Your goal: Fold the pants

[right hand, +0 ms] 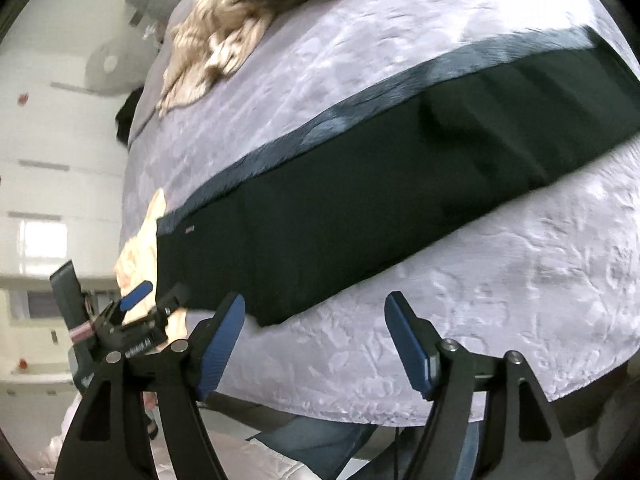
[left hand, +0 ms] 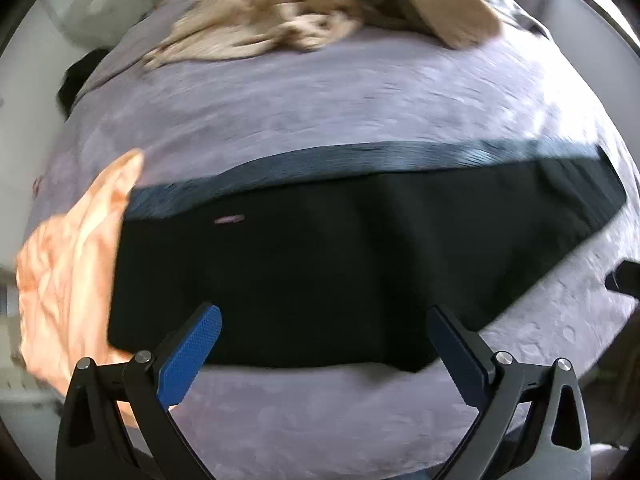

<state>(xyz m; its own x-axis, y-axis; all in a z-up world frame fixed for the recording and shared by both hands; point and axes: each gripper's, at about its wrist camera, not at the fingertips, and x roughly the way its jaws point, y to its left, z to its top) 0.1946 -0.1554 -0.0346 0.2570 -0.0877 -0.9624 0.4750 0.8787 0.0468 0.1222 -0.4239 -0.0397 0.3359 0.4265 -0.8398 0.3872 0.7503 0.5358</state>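
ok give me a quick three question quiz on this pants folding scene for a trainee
1. True or false: the left gripper is clamped on the black pants.
2. Multiple choice: what lies right beside the pants' end, on the left in the left wrist view? A) a shoe B) a peach cloth C) a book
3. Fill in: the pants lie flat on a bed with a ____ cover.

Key: 1 false, both grippers are open and hold nothing, the right gripper too; 2 B; 3 lilac. The tan crumpled cloth at the far side is not part of the fold.
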